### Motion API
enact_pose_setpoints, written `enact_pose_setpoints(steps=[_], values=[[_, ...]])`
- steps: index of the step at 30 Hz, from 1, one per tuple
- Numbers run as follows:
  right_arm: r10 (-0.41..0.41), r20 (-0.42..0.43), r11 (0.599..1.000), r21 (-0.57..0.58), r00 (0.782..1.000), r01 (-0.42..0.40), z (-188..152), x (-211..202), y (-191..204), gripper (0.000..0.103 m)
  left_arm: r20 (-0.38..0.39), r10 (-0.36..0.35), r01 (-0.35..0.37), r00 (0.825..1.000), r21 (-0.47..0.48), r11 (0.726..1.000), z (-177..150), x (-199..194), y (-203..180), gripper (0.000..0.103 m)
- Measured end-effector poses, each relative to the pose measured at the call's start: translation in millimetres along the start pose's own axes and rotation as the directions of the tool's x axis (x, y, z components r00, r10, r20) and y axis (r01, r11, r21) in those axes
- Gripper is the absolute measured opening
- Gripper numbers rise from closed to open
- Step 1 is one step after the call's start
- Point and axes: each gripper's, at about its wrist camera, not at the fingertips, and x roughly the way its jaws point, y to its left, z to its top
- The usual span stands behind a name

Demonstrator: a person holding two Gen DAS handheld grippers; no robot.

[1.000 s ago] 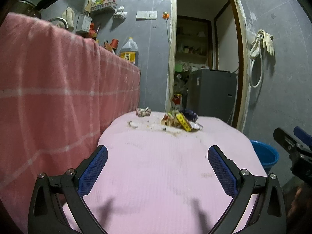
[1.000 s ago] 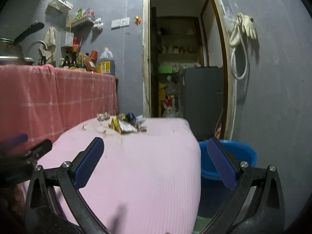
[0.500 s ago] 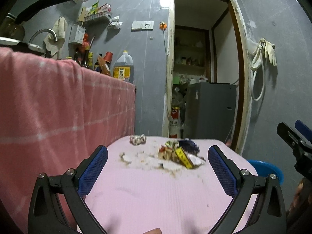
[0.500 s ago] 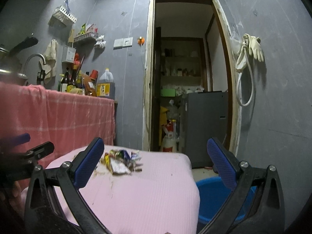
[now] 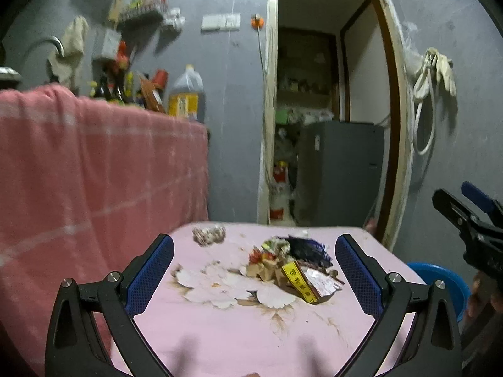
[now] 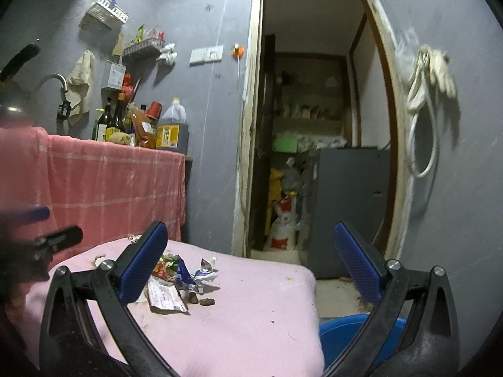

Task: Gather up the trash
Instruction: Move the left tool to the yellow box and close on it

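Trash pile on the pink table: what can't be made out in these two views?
- Trash pile: in the right wrist view the right gripper's left finger covers its near side.
- Wrapper print: too small to read in either view.
- Blue basin: contents hidden by its rim and the table edge.
- Left gripper: blurred in the right wrist view.

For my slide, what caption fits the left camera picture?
Open left tool faces wrappers on a pink table.

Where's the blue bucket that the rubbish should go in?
The blue bucket sits on the floor just right of the pink table, below the doorway; the left view shows its rim too.
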Motion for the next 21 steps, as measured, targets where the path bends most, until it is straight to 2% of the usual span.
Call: enact_pose_setpoints(steps=[4, 8, 10, 12, 14, 16, 17, 18, 19, 21], values=[[0.049, -0.073, 0.999, 0.026, 0.996, -0.047, -6.4, 28.6, -9.5, 0.103, -0.078, -0.029, 0.026, 0.997, -0.032, 0.999, 0.5, 25.7, 1.1, 0.101], [0.092, -0.174, 0.995, 0.054, 0.980, -0.084, -19.2, 54.3, -14.6, 0.098, -0.135, -0.053, 0.049, 0.989, -0.036, 0.998, -1.6, 45.9, -3.2, 0.100], [0.104, -0.240, 0.994, 0.053, 0.965, -0.094, -26.5, 68.2, -14.9, 0.085, -0.160, -0.060, 0.055, 0.985, -0.030, 0.998, -3.7, 52.8, -3.7, 0.098], [0.114, -0.289, 0.993, 0.057, 0.950, -0.102, -32.3, 78.1, -14.9, 0.076, -0.195, -0.081, 0.076, 0.977, -0.033, 0.997, -6.0, 63.1, -4.9, 0.091], [0.137, -0.352, 0.990, 0.079, 0.926, -0.116, -40.1, 89.2, -15.4, 0.068, -0.229, -0.102, 0.095, 0.968, -0.042, 0.995, -8.1, 72.0, -5.2, 0.083], [0.159, -0.408, 0.987, 0.100, 0.899, -0.129, -48.0, 98.6, -14.9, 0.053, -0.271, -0.131, 0.119, 0.954, -0.061, 0.991, -10.9, 81.7, -5.6, 0.074], [0.179, -0.442, 0.983, 0.120, 0.879, -0.139, -53.7, 104.8, -14.5, 0.048, -0.295, -0.149, 0.131, 0.944, -0.078, 0.988, -12.3, 87.1, -4.9, 0.069], [0.186, -0.456, 0.981, 0.130, 0.870, -0.142, -56.0, 106.8, -15.1, 0.042, -0.314, -0.164, 0.141, 0.935, -0.094, 0.985, -13.4, 91.4, -4.2, 0.064], [0.196, -0.481, 0.979, 0.144, 0.855, -0.143, -60.2, 111.3, -14.8, 0.039, -0.334, -0.182, 0.152, 0.925, -0.114, 0.982, -14.9, 96.0, -3.0, 0.063], [0.208, -0.503, 0.976, 0.156, 0.839, -0.148, -62.8, 116.8, -13.7, 0.036, -0.373, -0.215, 0.168, 0.903, -0.155, 0.974, -18.0, 104.3, -0.6, 0.054]])
